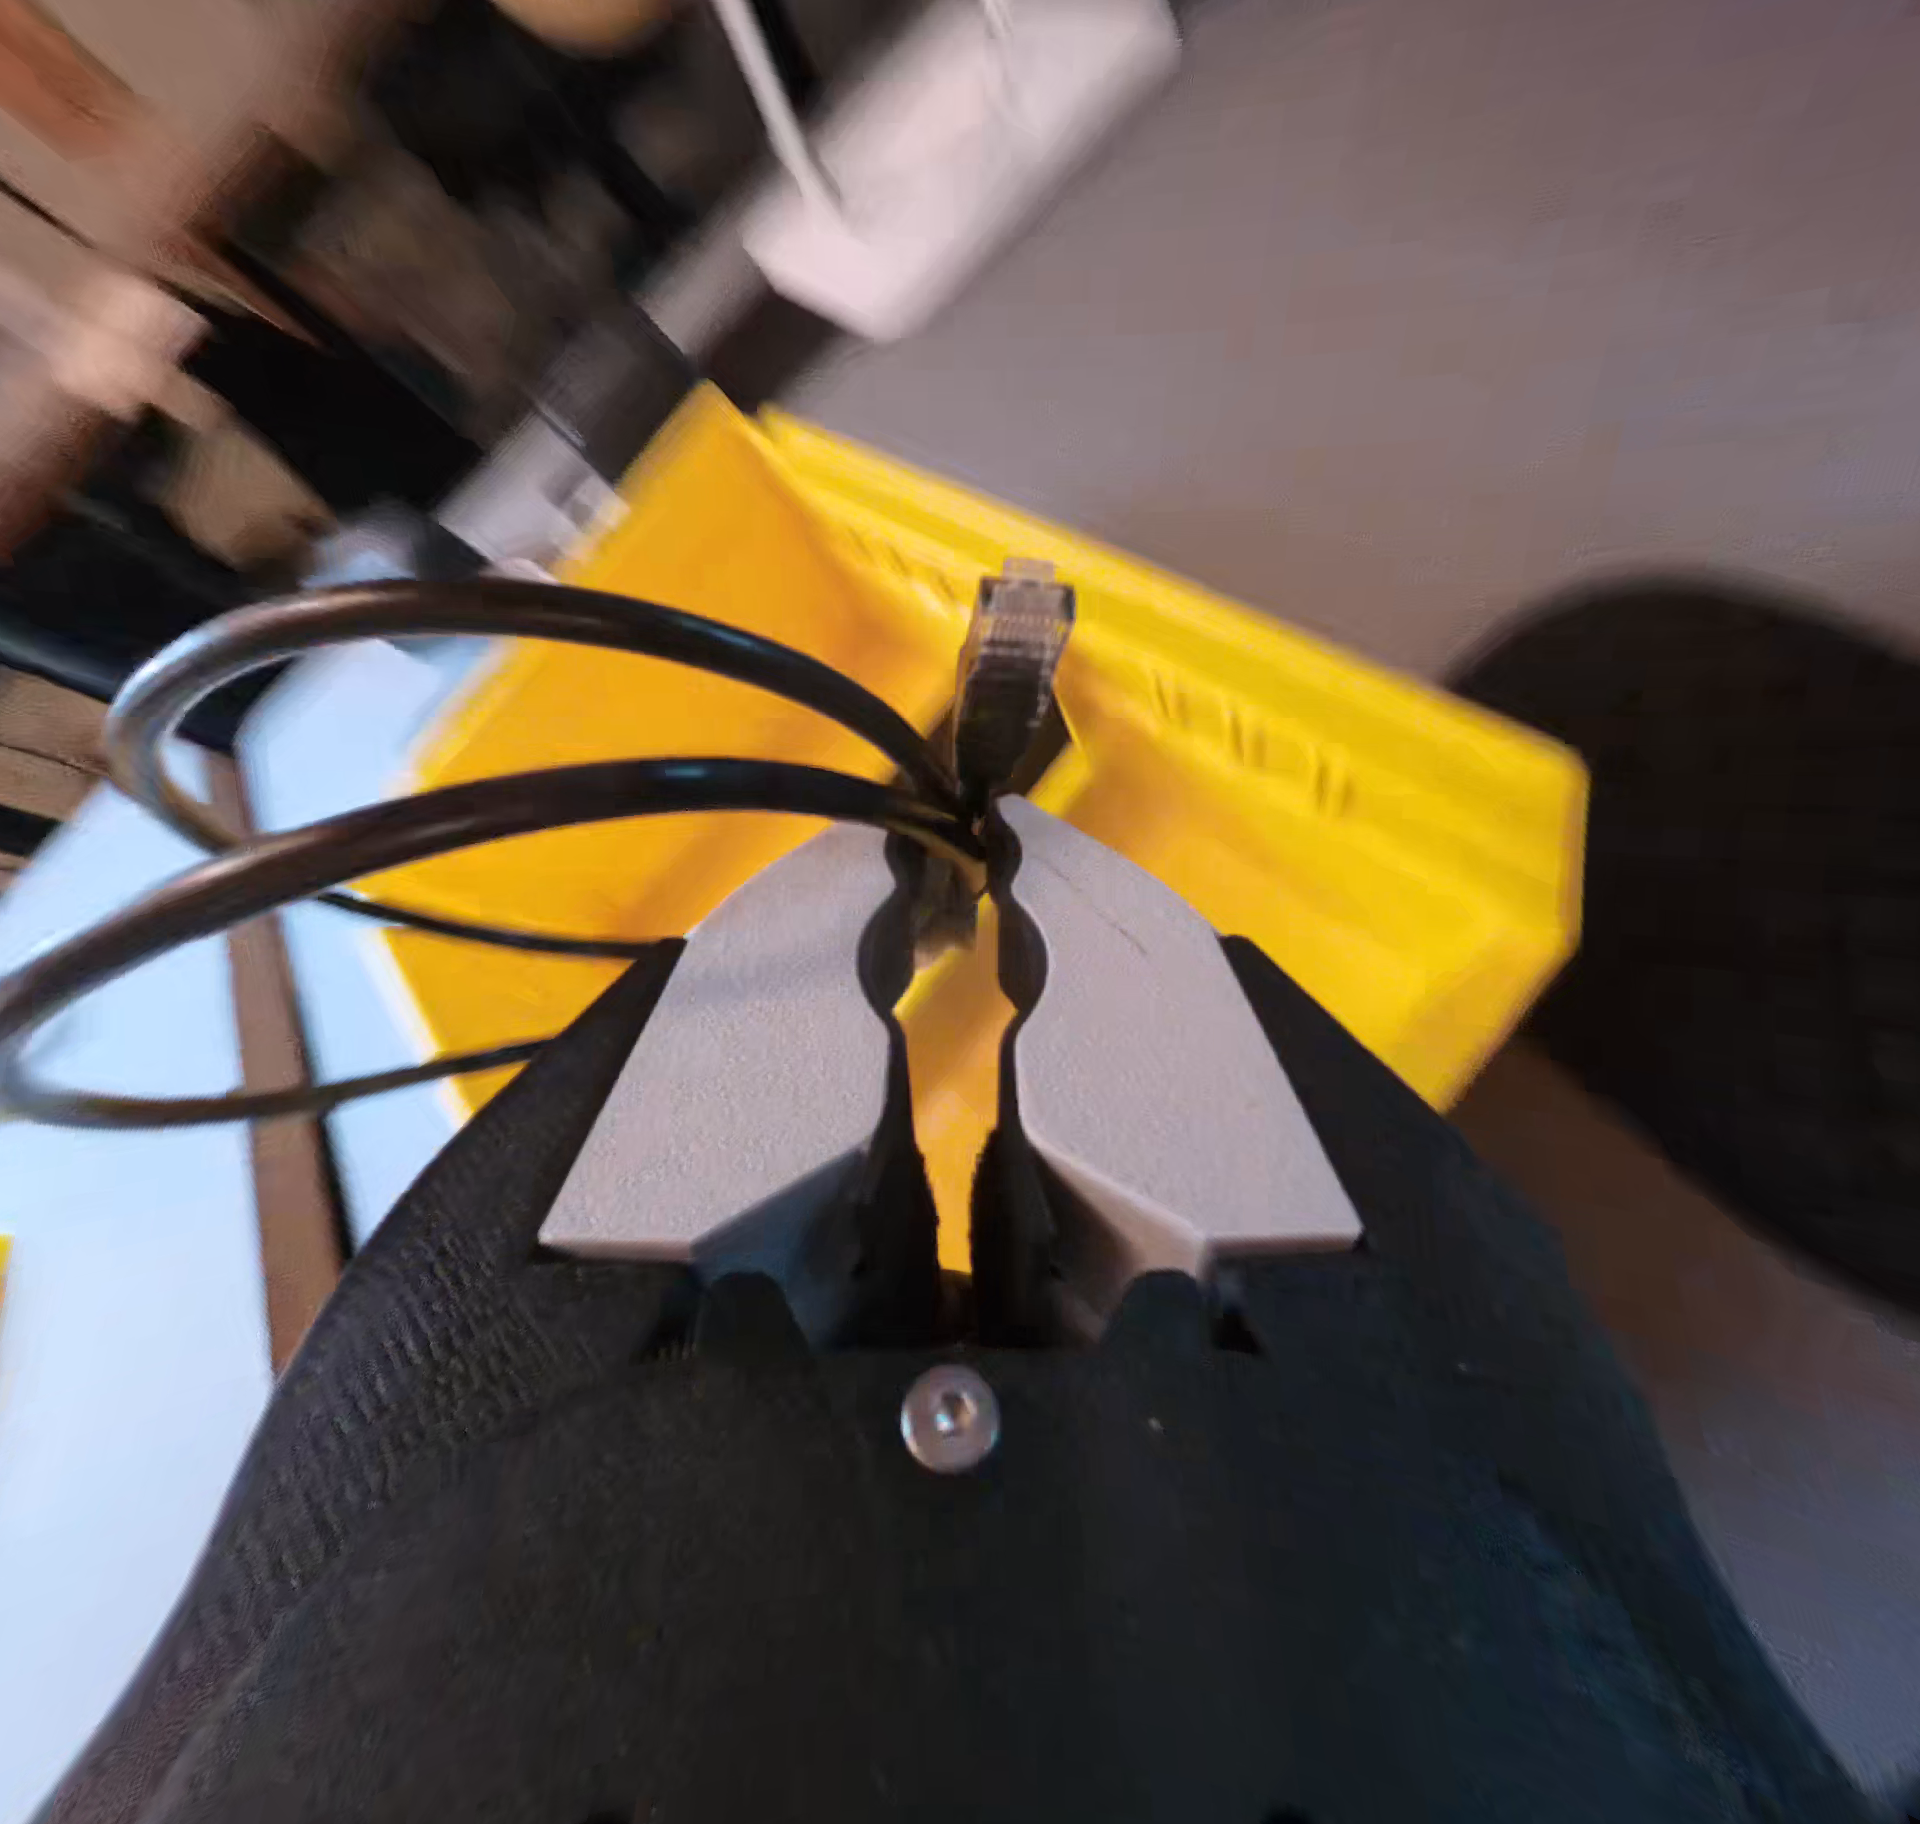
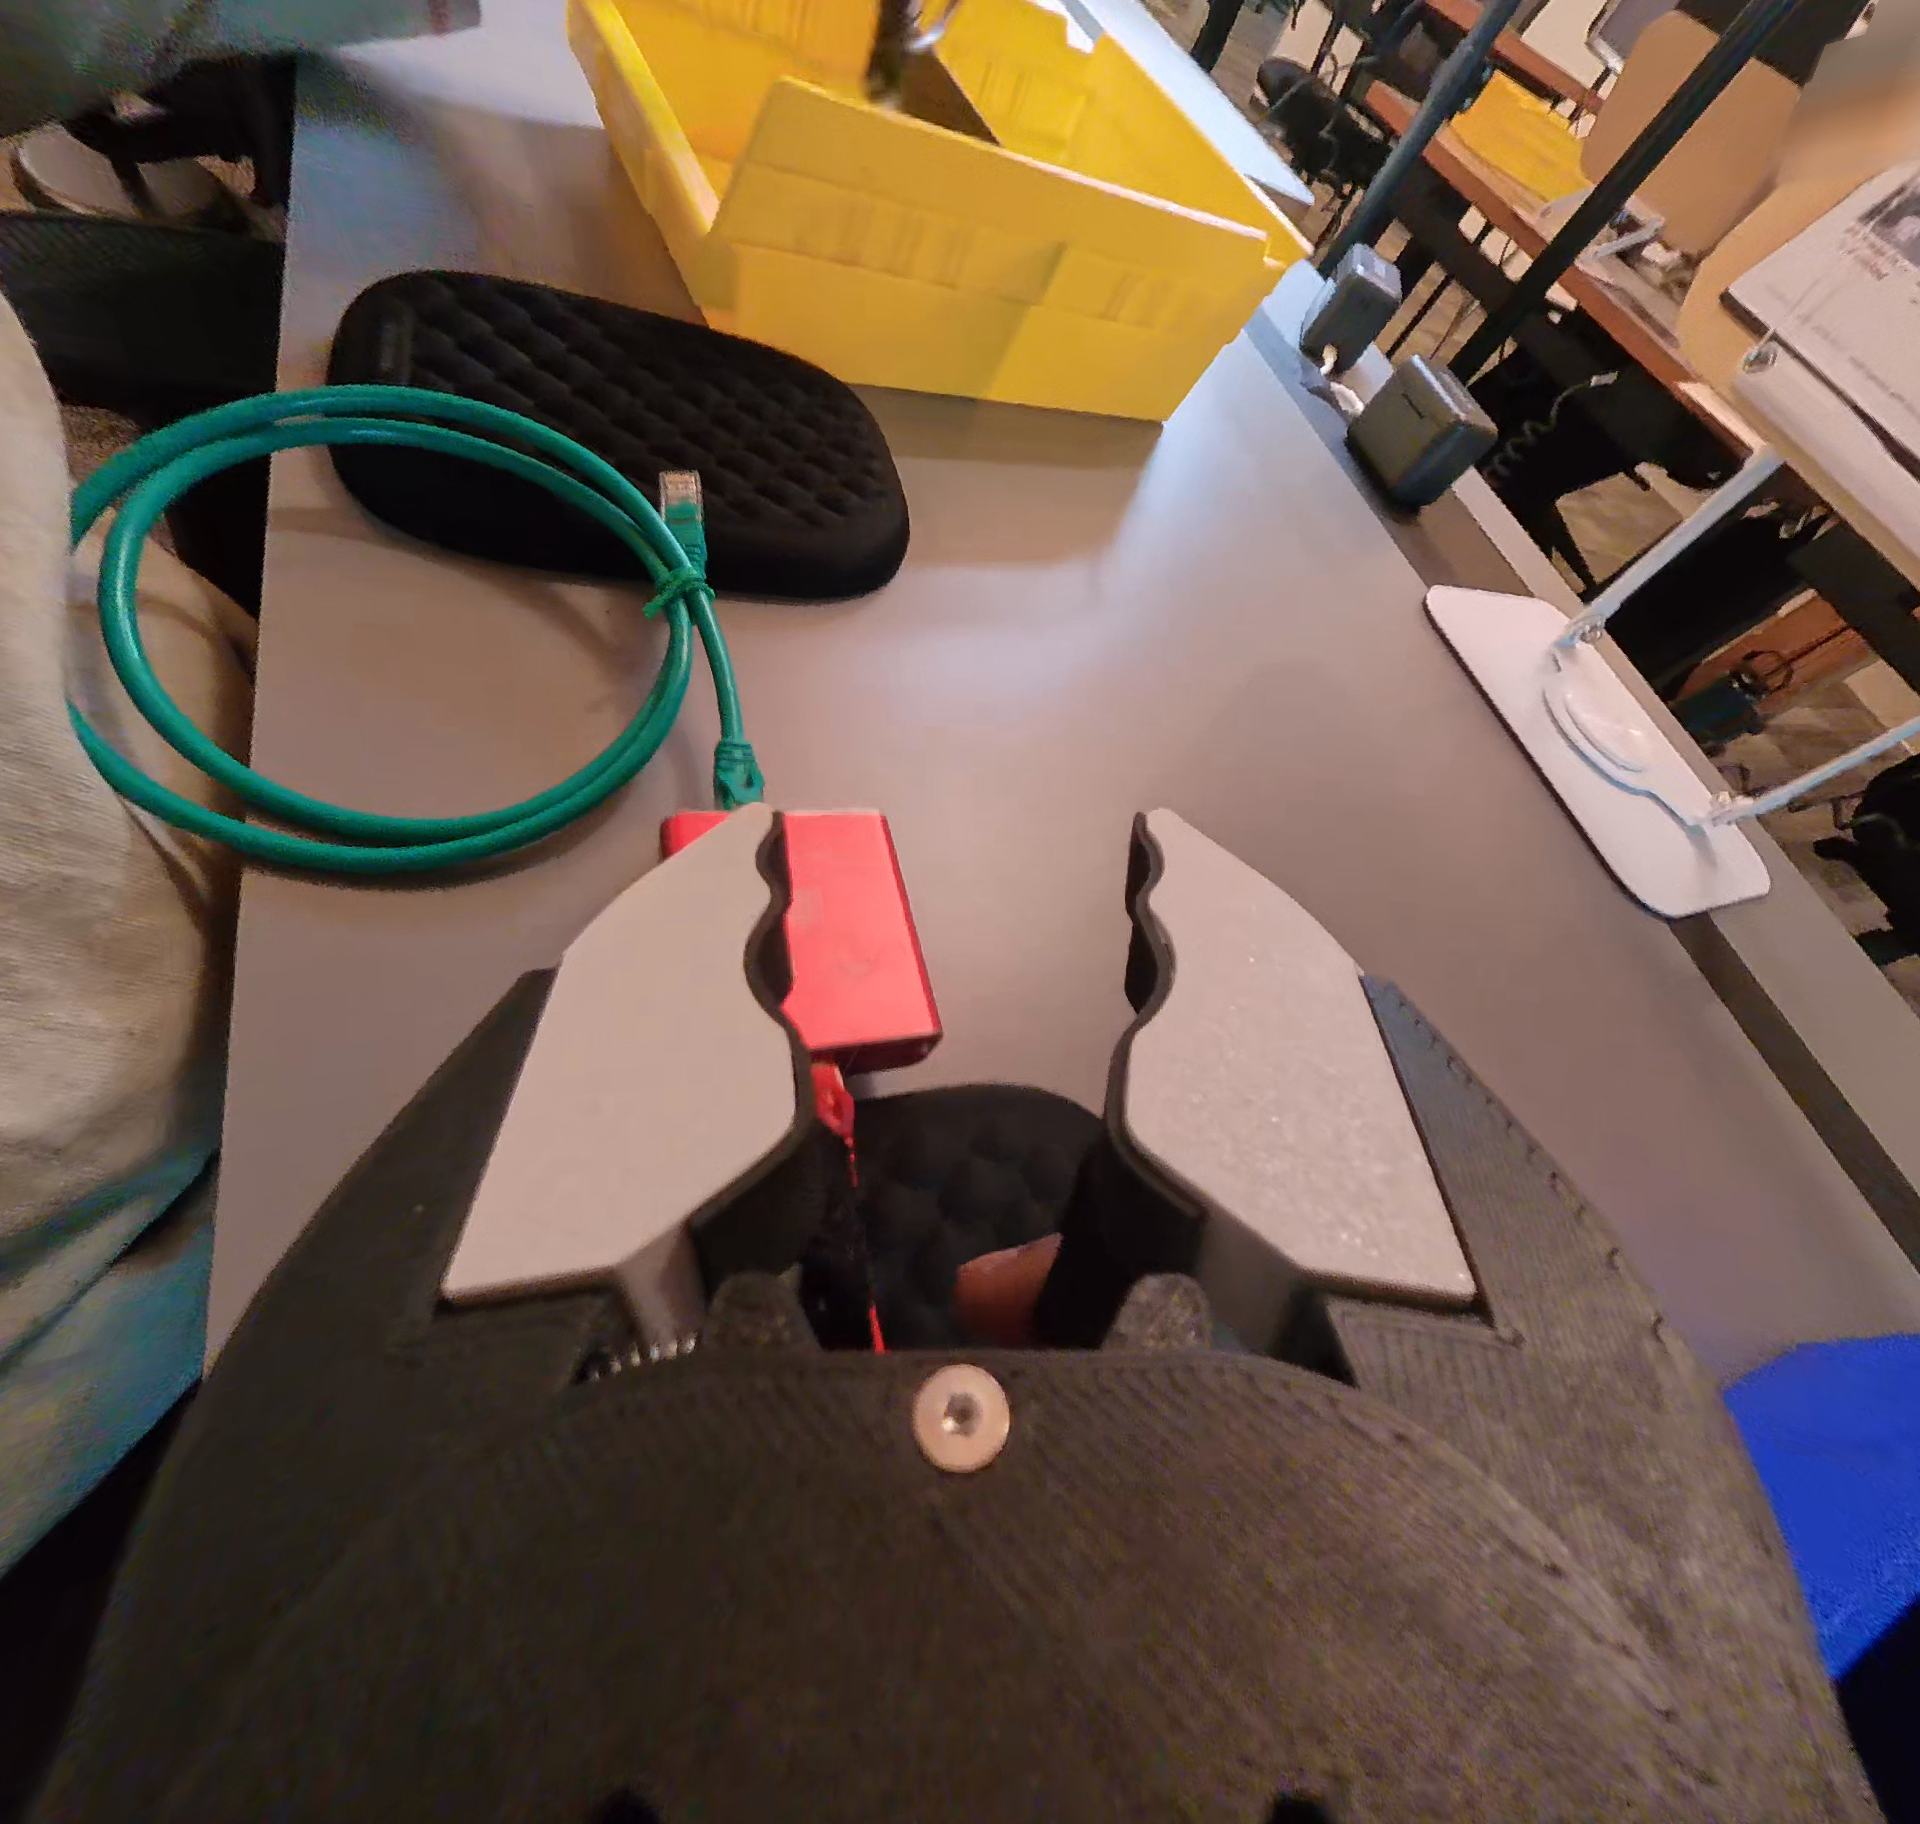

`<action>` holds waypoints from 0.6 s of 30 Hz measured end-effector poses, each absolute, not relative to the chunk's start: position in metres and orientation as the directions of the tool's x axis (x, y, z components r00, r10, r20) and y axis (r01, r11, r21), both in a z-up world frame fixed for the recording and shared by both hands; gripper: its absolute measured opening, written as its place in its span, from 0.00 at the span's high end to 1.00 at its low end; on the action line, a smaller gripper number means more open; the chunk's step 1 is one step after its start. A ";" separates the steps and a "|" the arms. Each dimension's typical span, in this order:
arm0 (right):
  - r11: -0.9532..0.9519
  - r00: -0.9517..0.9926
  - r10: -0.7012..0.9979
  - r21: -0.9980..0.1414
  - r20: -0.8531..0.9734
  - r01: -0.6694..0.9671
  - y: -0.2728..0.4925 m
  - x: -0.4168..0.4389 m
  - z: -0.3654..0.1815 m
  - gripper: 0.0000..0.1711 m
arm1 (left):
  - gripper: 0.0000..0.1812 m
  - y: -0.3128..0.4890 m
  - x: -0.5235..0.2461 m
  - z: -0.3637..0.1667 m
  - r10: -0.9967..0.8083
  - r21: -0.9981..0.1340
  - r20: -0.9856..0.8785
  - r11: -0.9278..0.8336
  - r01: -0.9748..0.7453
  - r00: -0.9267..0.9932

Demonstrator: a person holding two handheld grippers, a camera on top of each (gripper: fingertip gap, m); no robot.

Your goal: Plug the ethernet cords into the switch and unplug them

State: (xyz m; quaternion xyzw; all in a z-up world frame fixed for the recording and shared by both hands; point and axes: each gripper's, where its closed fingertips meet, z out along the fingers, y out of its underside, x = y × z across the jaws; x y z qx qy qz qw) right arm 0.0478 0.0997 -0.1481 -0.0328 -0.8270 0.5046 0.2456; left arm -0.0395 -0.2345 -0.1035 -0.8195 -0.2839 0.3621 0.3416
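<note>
Right now I have the left tongs (image 1: 971, 839) pinched narrow on the black cord (image 1: 436, 839), gripping it just behind its clear plug (image 1: 1018, 631), which sticks out past the tips. The cord's glossy loops swing off to my left. Behind it sits the yellow bin (image 1: 1299, 787), and the motion blur suggests I am carrying the cord through the air.

My right tongs (image 2: 956, 844) stand wide and hold nothing. They hang low over the red switch (image 2: 857, 927), a small smooth metal box lying on the grey tabletop (image 2: 1091, 683), with my left grey finger partly covering it. A green cord (image 2: 395, 631) is plugged into the switch's far end; the rest lies coiled flat and tied with a green twist, its free plug (image 2: 681, 496) resting at the edge of a black quilted pad (image 2: 623, 444). A red and black lead leaves the switch's near end, under the tongs.

I judge this as the plugging-in stage: one cord seated, the black one on its way. Next I would need to bring the plug down to a free port, latch tab turned the proper way, and probably steady the light switch with the right tongs so it doesn't slide on the slick tabletop. I can't see the ports from here.
</note>
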 end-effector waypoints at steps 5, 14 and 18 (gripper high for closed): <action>0.308 -0.854 0.364 -0.914 0.371 -0.265 0.072 0.050 -0.114 0.67 | 0.95 -0.201 -0.010 -0.006 0.795 -0.773 -0.599 -0.544 -0.326 0.092; -0.278 -0.934 0.353 -0.948 0.049 -0.154 -0.007 0.091 -0.023 0.77 | 0.95 -0.096 0.040 -0.002 0.653 -0.415 -0.659 -0.730 -0.543 -0.374; -0.368 -0.963 0.214 -0.927 -0.166 0.078 -0.025 0.091 -0.014 0.75 | 0.95 -0.063 0.047 -0.010 0.538 -0.275 -0.717 -0.803 -0.529 -0.443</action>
